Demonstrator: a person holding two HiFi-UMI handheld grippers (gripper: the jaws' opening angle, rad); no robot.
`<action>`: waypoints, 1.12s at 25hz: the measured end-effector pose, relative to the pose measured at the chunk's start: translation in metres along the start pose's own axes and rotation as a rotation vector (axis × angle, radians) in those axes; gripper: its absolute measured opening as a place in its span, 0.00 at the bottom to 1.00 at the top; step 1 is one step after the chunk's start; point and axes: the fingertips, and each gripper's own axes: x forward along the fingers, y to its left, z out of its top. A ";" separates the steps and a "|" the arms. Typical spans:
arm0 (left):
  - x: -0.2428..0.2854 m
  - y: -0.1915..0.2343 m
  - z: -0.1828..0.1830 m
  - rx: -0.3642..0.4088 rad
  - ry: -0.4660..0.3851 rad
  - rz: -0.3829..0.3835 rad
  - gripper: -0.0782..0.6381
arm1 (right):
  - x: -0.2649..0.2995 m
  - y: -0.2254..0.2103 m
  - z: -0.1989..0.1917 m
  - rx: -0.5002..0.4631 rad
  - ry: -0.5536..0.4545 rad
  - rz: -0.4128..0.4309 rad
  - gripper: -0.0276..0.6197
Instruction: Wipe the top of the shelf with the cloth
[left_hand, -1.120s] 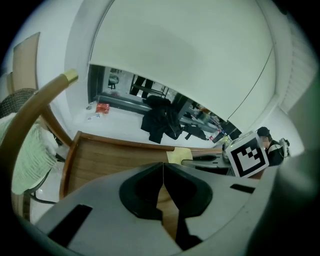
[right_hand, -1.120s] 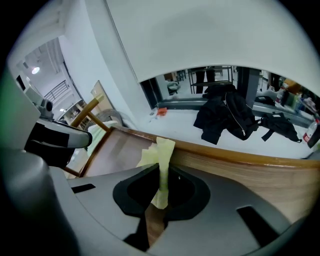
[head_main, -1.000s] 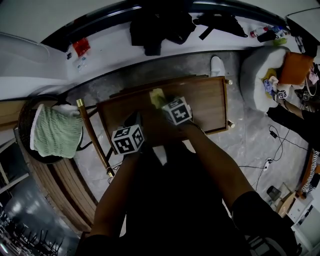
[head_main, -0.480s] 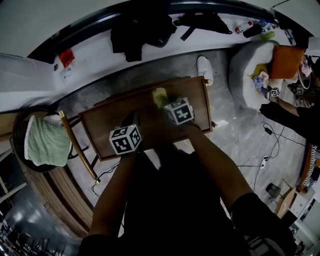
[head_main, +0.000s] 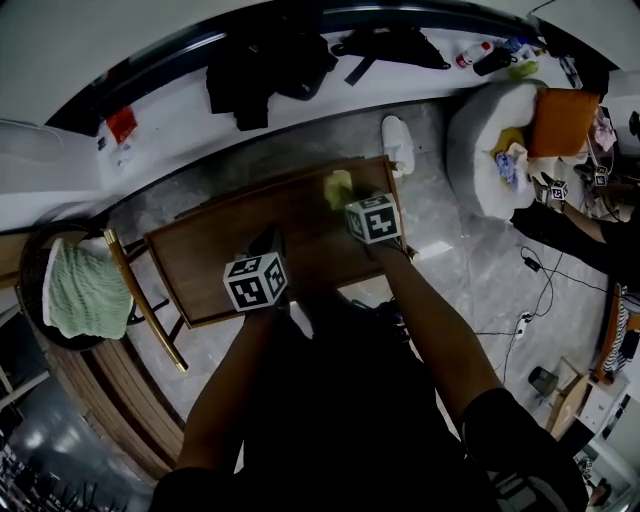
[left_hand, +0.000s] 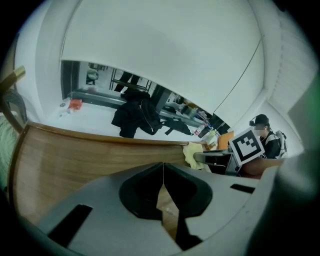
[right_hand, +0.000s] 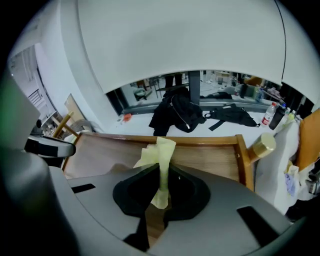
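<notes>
At nine o'clock in the head view, a pale green ribbed towel (head_main: 82, 290) is draped over a dark round basket (head_main: 38, 250), with a slim brass-coloured pole (head_main: 145, 300) just beside it. The brown rectangular wooden shelf top (head_main: 210, 250) is spread across the centre.

The left gripper (head_main: 268, 240) is held over the near half of the shelf. In the left gripper view its fingers are seen pressed together at (left_hand: 162, 172) with nothing between them, and bare wood (left_hand: 75, 155) shows beyond.

The right gripper (head_main: 348, 198) is placed toward the shelf's far right end, at about two o'clock of the board. A small pale yellow-green cloth (head_main: 338, 187) is pinched between its closed fingers. In the right gripper view the cloth (right_hand: 159, 147) stands up past the fingertips (right_hand: 161, 175) over the wood; contact with the wood cannot be told.

At twelve o'clock, black clothes (head_main: 262, 65) lie on a white ledge. A white shoe (head_main: 397, 142) is seen at one o'clock, and an orange cushion (head_main: 562, 120) rests on a white round seat (head_main: 480, 150) at two o'clock.
</notes>
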 end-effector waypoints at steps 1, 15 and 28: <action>0.000 -0.001 -0.002 -0.002 0.002 -0.002 0.13 | -0.002 -0.006 0.000 0.007 -0.001 -0.010 0.11; -0.018 0.004 -0.012 0.000 -0.009 0.008 0.13 | -0.037 -0.087 -0.003 0.213 -0.020 -0.249 0.11; -0.085 0.066 -0.009 -0.080 -0.078 0.073 0.13 | -0.039 0.046 0.045 0.125 -0.134 -0.074 0.11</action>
